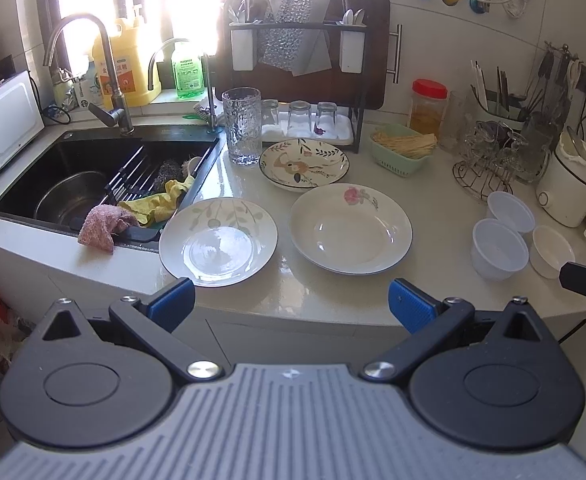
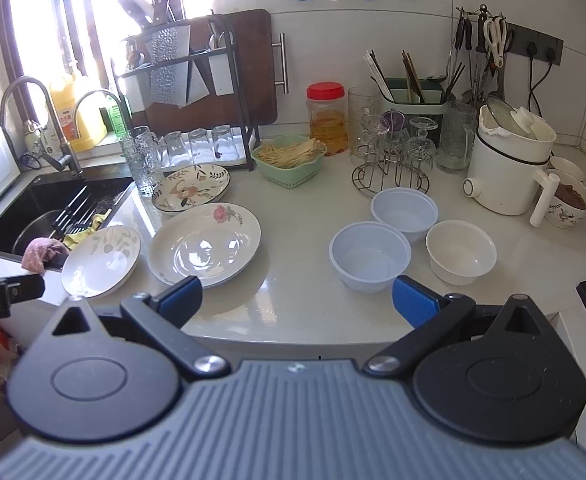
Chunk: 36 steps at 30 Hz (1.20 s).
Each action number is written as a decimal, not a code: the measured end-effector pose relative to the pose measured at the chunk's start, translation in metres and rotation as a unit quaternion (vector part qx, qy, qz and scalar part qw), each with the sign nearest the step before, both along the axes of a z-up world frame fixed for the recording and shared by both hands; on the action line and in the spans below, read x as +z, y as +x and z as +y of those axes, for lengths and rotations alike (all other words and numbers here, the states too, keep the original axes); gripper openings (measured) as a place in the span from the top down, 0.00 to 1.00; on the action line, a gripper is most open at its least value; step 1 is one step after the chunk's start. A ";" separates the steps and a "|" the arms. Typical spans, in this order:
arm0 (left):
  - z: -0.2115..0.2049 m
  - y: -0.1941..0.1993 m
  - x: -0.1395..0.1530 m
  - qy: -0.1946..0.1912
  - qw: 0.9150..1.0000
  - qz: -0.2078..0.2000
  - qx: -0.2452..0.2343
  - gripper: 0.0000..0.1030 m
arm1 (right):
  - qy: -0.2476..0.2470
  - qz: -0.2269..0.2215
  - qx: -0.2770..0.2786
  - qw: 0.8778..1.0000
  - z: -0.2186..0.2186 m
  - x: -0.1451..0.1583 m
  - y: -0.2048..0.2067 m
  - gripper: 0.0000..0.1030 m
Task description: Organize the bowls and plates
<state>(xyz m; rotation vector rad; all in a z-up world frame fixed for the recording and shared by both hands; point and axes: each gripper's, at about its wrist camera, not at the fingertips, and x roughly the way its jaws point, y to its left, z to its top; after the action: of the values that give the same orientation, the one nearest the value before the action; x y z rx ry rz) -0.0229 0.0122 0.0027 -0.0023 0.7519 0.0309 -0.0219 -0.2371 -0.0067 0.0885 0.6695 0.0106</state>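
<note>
3 plates (image 1: 217, 242) and 3 bowls (image 2: 369, 255) beyond wide-spread, empty fingers (image 1: 171, 306).

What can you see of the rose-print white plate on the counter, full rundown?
The glossy white deep plate with a pink rose print looks ceramic, with a thin dark rim line, a broad sloped lip and a sunken centre. The rose with green leaves sits on the far lip. It is empty, right side up and flat on the pale glossy countertop, reflecting window light. It lies between the white leaf-print plate and the three small bowls, in front of the cream patterned dish. No gripper touches it.
</note>
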 end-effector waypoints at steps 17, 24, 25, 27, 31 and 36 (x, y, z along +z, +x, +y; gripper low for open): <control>0.013 0.010 -0.017 0.009 1.000 0.011 -0.002 0.00 | -0.001 -0.002 0.003 1.000 0.004 -0.006 0.004 0.00; 0.012 0.005 -0.014 0.010 1.000 0.003 -0.002 0.00 | -0.001 0.001 0.001 1.000 0.006 -0.010 0.004 0.00; 0.011 0.005 -0.014 0.008 1.000 0.003 -0.004 0.00 | -0.001 0.001 0.001 1.000 0.005 -0.010 0.004 0.00; 0.010 0.002 -0.014 0.003 1.000 0.003 -0.006 0.00 | -0.001 0.001 -0.001 1.000 0.005 -0.010 0.004 0.00; 0.010 0.001 -0.014 -0.012 1.000 0.001 -0.007 0.00 | -0.003 0.000 -0.001 1.000 0.004 -0.010 0.002 0.00; 0.008 0.006 -0.019 -0.002 1.000 0.001 -0.018 0.00 | 0.002 0.000 -0.012 1.000 0.003 -0.011 0.001 0.00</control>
<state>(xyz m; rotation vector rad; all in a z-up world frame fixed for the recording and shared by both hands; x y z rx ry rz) -0.0169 0.0207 -0.0167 0.0074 0.7540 -0.0052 -0.0207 -0.2343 -0.0178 0.1010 0.6694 -0.0104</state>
